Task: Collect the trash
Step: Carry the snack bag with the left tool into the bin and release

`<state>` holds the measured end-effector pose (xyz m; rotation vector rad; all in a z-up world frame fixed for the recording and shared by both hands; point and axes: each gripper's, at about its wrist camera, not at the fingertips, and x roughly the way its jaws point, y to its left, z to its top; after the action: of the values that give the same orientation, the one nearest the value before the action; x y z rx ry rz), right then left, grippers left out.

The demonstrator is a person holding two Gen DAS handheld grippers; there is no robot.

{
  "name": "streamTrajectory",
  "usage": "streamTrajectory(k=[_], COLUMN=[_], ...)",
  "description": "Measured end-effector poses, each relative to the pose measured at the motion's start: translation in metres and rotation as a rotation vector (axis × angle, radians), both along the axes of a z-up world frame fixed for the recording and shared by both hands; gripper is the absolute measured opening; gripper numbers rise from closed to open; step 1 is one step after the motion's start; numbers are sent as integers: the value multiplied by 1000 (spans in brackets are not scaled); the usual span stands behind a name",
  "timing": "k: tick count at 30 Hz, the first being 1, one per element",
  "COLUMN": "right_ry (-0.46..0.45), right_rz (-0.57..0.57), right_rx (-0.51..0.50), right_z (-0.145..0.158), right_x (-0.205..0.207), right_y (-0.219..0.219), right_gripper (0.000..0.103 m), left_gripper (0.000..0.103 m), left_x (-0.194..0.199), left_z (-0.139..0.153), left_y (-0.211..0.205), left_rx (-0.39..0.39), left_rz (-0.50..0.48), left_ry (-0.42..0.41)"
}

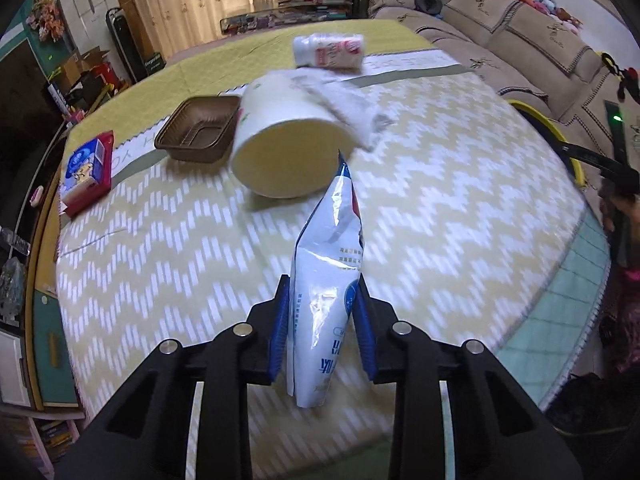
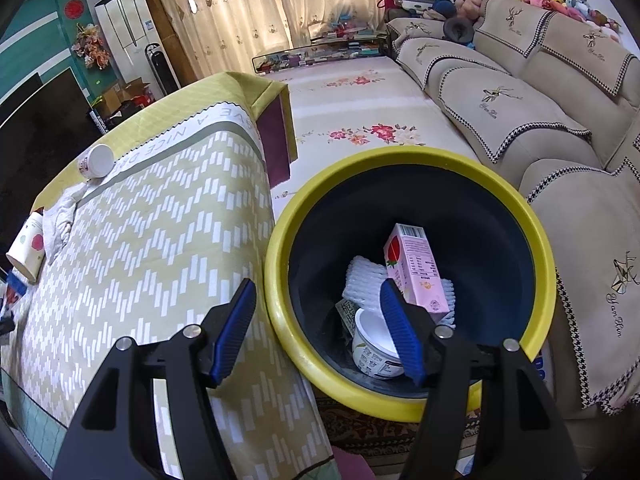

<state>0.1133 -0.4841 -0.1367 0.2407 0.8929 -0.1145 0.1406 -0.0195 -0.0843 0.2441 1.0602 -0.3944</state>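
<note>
My left gripper [image 1: 322, 292] is shut on a blue-and-white foil snack bag [image 1: 326, 280] and holds it upright above the table. Beyond it lie a tipped paper cup [image 1: 284, 148], a crumpled tissue [image 1: 344, 100], a white bottle on its side [image 1: 330, 51], a brown plastic tray [image 1: 198, 130] and a red-and-blue packet [image 1: 86, 172]. My right gripper [image 2: 318, 294] is open and empty above the near rim of the yellow-rimmed trash bin [image 2: 532, 216], which holds a pink carton [image 2: 416, 268], white foam netting [image 2: 362, 280] and a white tub [image 2: 376, 344].
The table carries a yellow zigzag cloth [image 2: 160, 248]; the bin stands on the floor against its right edge. A beige sofa [image 2: 520, 120] runs along the right. The bin's rim and the right gripper's body show at the right edge of the left wrist view [image 1: 576, 156].
</note>
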Motion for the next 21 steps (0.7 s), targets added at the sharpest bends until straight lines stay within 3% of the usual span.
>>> streamTrajectory(k=[8,15,21], right_ry=[-55,-103,-123], right_rz=[-43,-127,-201], right_rx=[-19,-90,-111], right_z=[22,44,53], right_x=[-26,-66,-94], right_y=[-20,-52,-87], right_gripper=[61,66,66], left_gripper=[30,30,30], left_x=[-12,23,54], left_z=[46,55,41], left_y=[-60,-185,-303], left_rx=[-55,-123,-116], left_rz=[-110,-325,-459], left_ry=[-74,-70,-16])
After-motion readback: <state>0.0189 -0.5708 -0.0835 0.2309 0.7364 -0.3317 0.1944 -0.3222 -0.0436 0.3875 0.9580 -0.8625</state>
